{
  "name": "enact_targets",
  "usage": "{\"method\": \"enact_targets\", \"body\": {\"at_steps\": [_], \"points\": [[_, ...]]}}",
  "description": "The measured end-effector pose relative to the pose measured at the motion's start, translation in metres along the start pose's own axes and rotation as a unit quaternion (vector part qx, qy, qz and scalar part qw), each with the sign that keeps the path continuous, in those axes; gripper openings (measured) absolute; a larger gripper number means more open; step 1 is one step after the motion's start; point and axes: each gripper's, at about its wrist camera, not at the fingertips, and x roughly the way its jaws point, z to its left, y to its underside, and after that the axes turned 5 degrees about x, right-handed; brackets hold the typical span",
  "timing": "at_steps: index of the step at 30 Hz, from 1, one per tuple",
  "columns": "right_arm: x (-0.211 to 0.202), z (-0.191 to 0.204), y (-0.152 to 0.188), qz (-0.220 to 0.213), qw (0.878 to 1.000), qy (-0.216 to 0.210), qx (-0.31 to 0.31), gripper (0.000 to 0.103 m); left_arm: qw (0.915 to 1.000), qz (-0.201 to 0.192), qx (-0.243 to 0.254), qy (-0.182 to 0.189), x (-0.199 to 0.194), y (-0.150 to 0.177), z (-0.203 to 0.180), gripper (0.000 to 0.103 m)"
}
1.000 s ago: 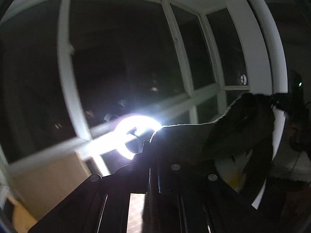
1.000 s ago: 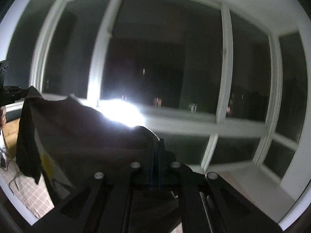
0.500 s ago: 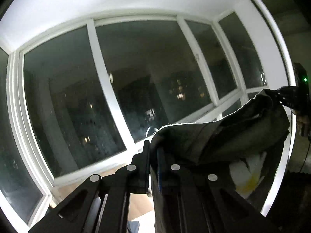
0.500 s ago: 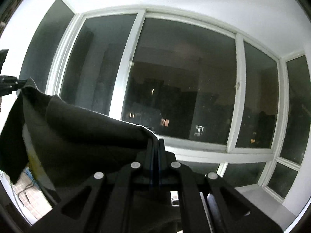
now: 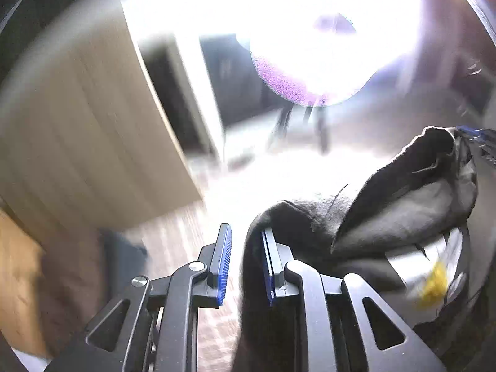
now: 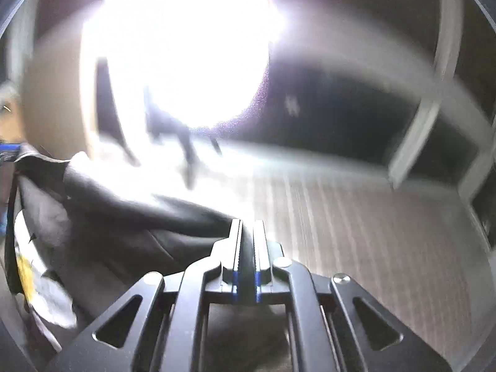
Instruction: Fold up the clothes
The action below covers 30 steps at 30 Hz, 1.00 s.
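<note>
Striped floor (image 6: 372, 232) fills the low part of both views, much blurred. Nearest, the left tongs (image 5: 245, 260) have their jaws opening: a clear gap stands between the blue pads (image 5: 223, 257), and the dark garment (image 5: 387, 217) hangs against the right pad only, so it is not pinched. From there the cloth stretches to the right and up, with a white and yellow print (image 5: 434, 276) on its low fold, to a far corner beside something blue at the picture's edge.

The right tongs (image 6: 247, 248) are opening too, but only a narrow slot shows between their jaws, and a dark strip of the garment (image 6: 108, 217) sits in that slot. I cannot tell if the pads press it. The cloth runs off to the left.

Farther on, a pale wooden panel (image 5: 93, 124) stands at the left. Beyond it a very bright lamp (image 5: 310, 31) on thin dark legs washes out the middle, and white window frames (image 6: 418, 130) with dark glass close the far side.
</note>
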Motion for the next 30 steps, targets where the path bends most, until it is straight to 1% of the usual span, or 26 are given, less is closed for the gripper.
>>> {"method": "enact_targets", "body": {"at_steps": [1, 2, 3, 4, 5, 6, 7, 9, 12, 14, 15, 18, 20, 21, 22, 23, 24, 25, 26, 27, 28, 29, 30], "points": [[0.026, -0.008, 0.008, 0.028, 1.000, -0.003, 0.009, 0.009, 0.9993, 0.035, -0.012, -0.003, 0.037, 0.004, 0.003, 0.013], [0.042, -0.019, 0.016, 0.047, 0.998, -0.020, 0.021, 0.010, 0.9978, 0.062, -0.024, -0.002, 0.067, 0.008, 0.005, 0.013], [0.053, -0.029, 0.024, 0.059, 0.997, -0.040, 0.028, 0.014, 0.9971, 0.068, -0.033, 0.011, 0.077, 0.012, 0.002, 0.015], [0.058, -0.034, 0.031, 0.067, 0.996, -0.055, 0.024, 0.022, 0.9964, 0.072, -0.039, 0.023, 0.084, 0.019, -0.001, 0.016], [0.062, -0.035, 0.035, 0.073, 0.995, -0.070, 0.011, 0.027, 0.9964, 0.071, -0.034, 0.030, 0.081, 0.035, -0.002, 0.016], [0.066, -0.035, 0.039, 0.079, 0.993, -0.085, -0.003, 0.034, 0.9963, 0.071, -0.030, 0.037, 0.080, 0.049, -0.003, 0.017], [0.069, -0.032, 0.042, 0.082, 0.992, -0.098, -0.018, 0.036, 0.9958, 0.073, -0.029, 0.046, 0.086, 0.053, -0.005, 0.017], [0.077, -0.011, 0.042, 0.080, 0.988, -0.120, -0.055, 0.036, 0.9946, 0.075, -0.031, 0.065, 0.108, 0.055, -0.011, 0.019], [0.098, 0.022, 0.032, 0.081, 0.979, -0.152, -0.112, 0.040, 0.9944, 0.083, -0.022, 0.062, 0.124, 0.056, -0.012, 0.019], [0.119, 0.041, 0.028, 0.090, 0.974, -0.150, -0.144, 0.040, 0.9941, 0.090, -0.015, 0.060, 0.138, 0.053, -0.018, 0.019], [0.130, 0.050, 0.026, 0.095, 0.972, -0.148, -0.158, 0.040, 0.9934, 0.093, -0.015, 0.065, 0.145, 0.052, -0.021, 0.021], [0.154, 0.057, 0.024, 0.118, 0.970, -0.138, -0.164, 0.040, 0.9916, 0.110, -0.016, 0.066, 0.163, 0.056, -0.028, 0.021], [0.161, 0.052, 0.026, 0.140, 0.967, -0.147, -0.155, 0.039, 0.9906, 0.120, -0.015, 0.064, 0.171, 0.061, -0.030, 0.021], [0.162, 0.051, 0.028, 0.152, 0.964, -0.156, -0.154, 0.018, 0.9900, 0.123, -0.016, 0.067, 0.174, 0.063, -0.030, 0.021], [0.161, 0.051, 0.032, 0.163, 0.960, -0.164, -0.159, 0.003, 0.9895, 0.125, -0.017, 0.071, 0.176, 0.066, -0.029, 0.021], [0.157, 0.051, 0.034, 0.167, 0.957, -0.169, -0.166, 0.003, 0.9891, 0.126, -0.018, 0.074, 0.178, 0.068, -0.029, 0.021], [0.149, 0.048, 0.036, 0.158, 0.957, -0.168, -0.177, 0.003, 0.9890, 0.127, -0.017, 0.073, 0.179, 0.069, -0.030, 0.021], [0.139, 0.042, 0.035, 0.146, 0.959, -0.161, -0.181, 0.002, 0.9889, 0.129, -0.018, 0.072, 0.180, 0.070, -0.030, 0.021], [0.136, 0.032, 0.031, 0.140, 0.966, -0.139, -0.167, 0.002, 0.9889, 0.129, -0.018, 0.071, 0.180, 0.070, -0.031, 0.021], [0.136, 0.021, 0.026, 0.135, 0.975, -0.102, -0.146, 0.003, 0.9889, 0.129, -0.018, 0.071, 0.180, 0.070, -0.031, 0.022], [0.135, 0.010, 0.020, 0.132, 0.981, -0.077, -0.121, 0.008, 0.9890, 0.129, -0.017, 0.071, 0.179, 0.070, -0.031, 0.022], [0.135, 0.000, 0.012, 0.129, 0.985, -0.072, -0.091, 0.008, 0.9890, 0.129, -0.017, 0.070, 0.179, 0.071, -0.031, 0.022], [0.133, -0.005, 0.004, 0.125, 0.986, -0.082, -0.068, 0.008, 0.9890, 0.129, -0.016, 0.071, 0.179, 0.071, -0.031, 0.022]]}}
